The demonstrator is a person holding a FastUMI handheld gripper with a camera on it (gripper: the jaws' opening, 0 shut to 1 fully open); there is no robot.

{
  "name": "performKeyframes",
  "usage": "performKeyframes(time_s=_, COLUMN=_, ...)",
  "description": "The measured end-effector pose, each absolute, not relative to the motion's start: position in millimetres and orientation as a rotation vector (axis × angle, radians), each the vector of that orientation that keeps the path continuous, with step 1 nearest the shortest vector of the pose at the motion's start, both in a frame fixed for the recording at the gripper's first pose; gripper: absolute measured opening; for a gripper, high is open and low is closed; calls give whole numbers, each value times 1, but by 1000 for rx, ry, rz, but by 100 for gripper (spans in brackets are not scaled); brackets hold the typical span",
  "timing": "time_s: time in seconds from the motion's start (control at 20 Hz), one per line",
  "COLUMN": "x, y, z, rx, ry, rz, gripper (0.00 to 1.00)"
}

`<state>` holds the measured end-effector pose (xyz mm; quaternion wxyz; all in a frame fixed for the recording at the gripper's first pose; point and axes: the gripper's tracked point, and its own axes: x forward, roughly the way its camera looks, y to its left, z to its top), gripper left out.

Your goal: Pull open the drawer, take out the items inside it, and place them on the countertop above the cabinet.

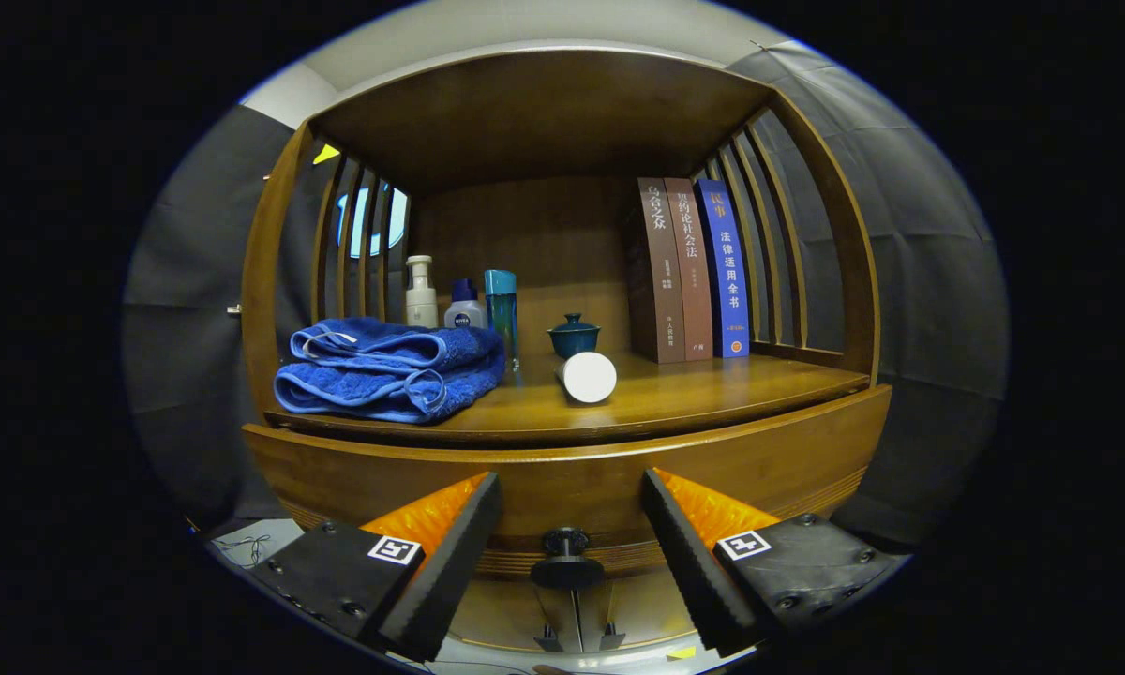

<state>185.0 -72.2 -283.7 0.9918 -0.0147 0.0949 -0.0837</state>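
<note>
Wooden drawer [562, 469] front lies just ahead of the gripper's [570, 492] parted jaws.

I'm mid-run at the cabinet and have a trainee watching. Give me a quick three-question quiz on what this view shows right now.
1. True or false: the tool is shut on the drawer knob.
2. Which item lies on its side on the countertop? A) the white cylinder B) the teal lidded cup C) the pump bottle
3. Fill in: the folded blue ___ lies in front of the bottles, across the countertop from the three upright books.

Key
1. False: the fingers stand apart, with the knob between them and untouched; the drawer front looks closed.
2. A
3. towel
</note>
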Motion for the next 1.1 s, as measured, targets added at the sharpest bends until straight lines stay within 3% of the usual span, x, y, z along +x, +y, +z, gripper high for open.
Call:
performKeyframes(time_s=0.65, x=187, y=-68, z=-289, rx=-67, ry=260, rz=-176, gripper=99)
performKeyframes(time_s=1.1, x=140, y=-48, z=-196, rx=-47, ry=177, rz=-147, gripper=98)
